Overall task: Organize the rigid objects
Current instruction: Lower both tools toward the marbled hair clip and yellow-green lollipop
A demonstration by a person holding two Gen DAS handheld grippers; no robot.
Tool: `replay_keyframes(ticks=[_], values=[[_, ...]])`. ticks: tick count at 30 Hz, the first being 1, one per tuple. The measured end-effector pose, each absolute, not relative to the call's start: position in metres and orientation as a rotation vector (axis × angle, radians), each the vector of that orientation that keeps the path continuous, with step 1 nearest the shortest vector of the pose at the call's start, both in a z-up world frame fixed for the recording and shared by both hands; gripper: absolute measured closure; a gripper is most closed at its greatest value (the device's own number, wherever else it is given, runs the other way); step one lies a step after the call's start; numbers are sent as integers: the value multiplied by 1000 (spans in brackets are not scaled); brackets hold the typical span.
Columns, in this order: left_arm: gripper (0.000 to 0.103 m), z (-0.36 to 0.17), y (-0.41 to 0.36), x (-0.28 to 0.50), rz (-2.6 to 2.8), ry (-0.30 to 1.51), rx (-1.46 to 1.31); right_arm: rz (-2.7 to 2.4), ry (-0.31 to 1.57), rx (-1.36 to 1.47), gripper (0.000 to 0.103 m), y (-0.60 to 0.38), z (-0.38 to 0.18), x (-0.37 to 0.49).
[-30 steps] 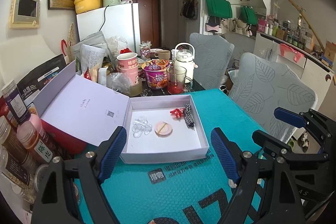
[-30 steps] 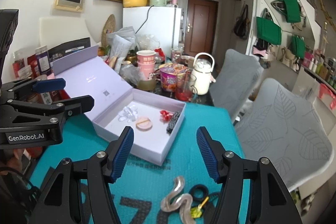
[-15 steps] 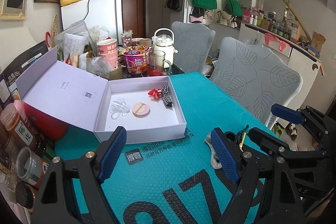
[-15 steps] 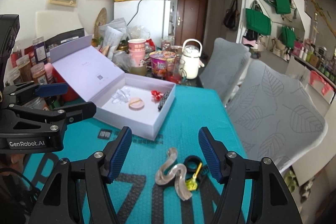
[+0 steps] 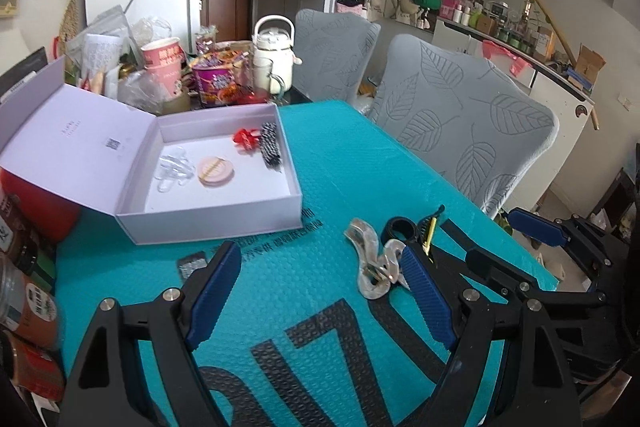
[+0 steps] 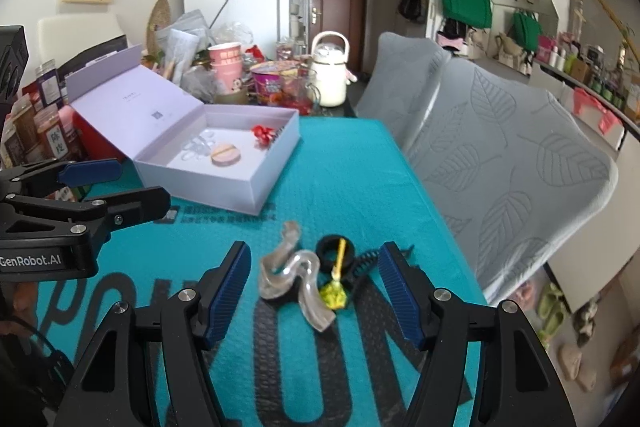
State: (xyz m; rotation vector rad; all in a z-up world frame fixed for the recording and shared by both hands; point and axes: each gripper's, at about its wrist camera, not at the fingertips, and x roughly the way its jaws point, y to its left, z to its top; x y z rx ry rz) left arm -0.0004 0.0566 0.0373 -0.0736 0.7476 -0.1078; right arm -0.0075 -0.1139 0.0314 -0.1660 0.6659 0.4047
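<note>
The right gripper (image 6: 314, 285) stands with jaws apart over the teal bubble-textured mat (image 6: 352, 179), gripping nothing; the wavy translucent plastic hair clip (image 6: 296, 275) lies between its blue pads, touching neither; at the clip's 2 o'clock sit a black ring (image 6: 335, 251) and a yellow-green clip (image 6: 335, 294); the left gripper (image 5: 320, 297) is likewise spread and empty; the open lilac cardboard box (image 5: 208, 223) lies at its 11 o'clock.

Both the left gripper (image 5: 320, 291) and right gripper (image 6: 314, 291) show black angular frames, ribbed blue finger pads, silver screw heads, and white GenRobot.AI lettering on one side.
</note>
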Motion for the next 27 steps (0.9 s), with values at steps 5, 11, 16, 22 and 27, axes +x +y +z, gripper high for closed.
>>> replay_keyframes(ticks=[5, 11, 16, 22, 27], values=[[20, 22, 40, 11, -143, 788, -76, 384, 704, -142, 36, -131, 15, 0], [20, 4, 22, 28, -159, 835, -66, 367, 746, -130, 36, -146, -3, 14], [20, -11, 9, 43, -184, 882, -67, 358, 777, -123, 36, -156, -15, 24], [20, -26, 0, 59, -203, 934, -89, 342, 820, -110, 36, -164, -29, 36], [20, -36, -5, 70, -207, 967, -100, 332, 848, -105, 36, -169, -39, 45]])
